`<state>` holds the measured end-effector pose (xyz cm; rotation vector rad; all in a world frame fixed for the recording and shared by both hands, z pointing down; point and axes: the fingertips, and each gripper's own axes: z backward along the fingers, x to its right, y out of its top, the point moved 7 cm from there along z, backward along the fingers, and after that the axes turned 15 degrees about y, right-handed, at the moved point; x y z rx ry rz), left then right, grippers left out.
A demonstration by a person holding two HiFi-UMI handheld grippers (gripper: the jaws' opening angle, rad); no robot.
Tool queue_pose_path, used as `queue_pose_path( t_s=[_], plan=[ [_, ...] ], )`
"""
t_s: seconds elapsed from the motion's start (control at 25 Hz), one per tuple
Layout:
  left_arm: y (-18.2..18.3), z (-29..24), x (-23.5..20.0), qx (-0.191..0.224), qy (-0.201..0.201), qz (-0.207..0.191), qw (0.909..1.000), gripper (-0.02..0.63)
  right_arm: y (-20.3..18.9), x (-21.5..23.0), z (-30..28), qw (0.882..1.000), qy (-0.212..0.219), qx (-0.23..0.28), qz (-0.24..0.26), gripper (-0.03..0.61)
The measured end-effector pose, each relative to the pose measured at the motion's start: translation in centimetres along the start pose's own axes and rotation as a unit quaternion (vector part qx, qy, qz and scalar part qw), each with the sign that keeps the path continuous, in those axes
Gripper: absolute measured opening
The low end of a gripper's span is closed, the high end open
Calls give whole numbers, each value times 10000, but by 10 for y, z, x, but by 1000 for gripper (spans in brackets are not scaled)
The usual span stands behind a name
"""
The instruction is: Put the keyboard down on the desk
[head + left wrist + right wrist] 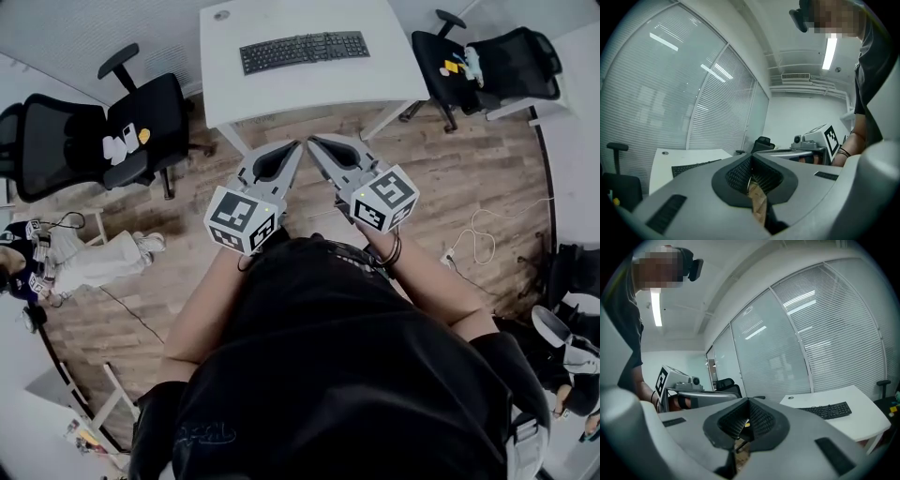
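Note:
A black keyboard (304, 51) lies flat on the white desk (281, 89) at the top of the head view. Below the desk's near edge, over the wood floor, my left gripper (297, 144) and right gripper (313, 142) are held side by side with their tips almost touching. Both are shut with nothing between the jaws. In the left gripper view the shut left gripper (751, 158) points past the keyboard (693, 167), which sits to its left. In the right gripper view the shut right gripper (748, 401) has the keyboard (826, 410) on the desk (865, 416) to its right.
A black office chair (103, 141) stands left of the desk and another (487, 61) with small yellow and white items stands right of it. A white cable (483, 239) lies on the floor at right. A person (89, 258) sits low at the left edge.

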<state>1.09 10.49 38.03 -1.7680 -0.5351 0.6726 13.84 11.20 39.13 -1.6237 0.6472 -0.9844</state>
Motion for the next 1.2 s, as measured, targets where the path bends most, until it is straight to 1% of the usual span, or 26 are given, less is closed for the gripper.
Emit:
queue_pose_path(
  t_s=[0.2,0.56,0.76,1.2],
  plan=[
    [-15,18,32,15,83,38,10000,15,-12,-23,24,9999,156,-41,22,23],
    [-40,47,70,51,419,263,9988,15,-28,-56,58,9991,376,-190,85,23],
    [-50,55,80,38,574,385,9976,15,-35,-66,69,9989,421,-186,58,23],
    [-51,58,91,47,542,346,9979,15,-37,-74,78,9991,386,-140,45,23]
  ],
)
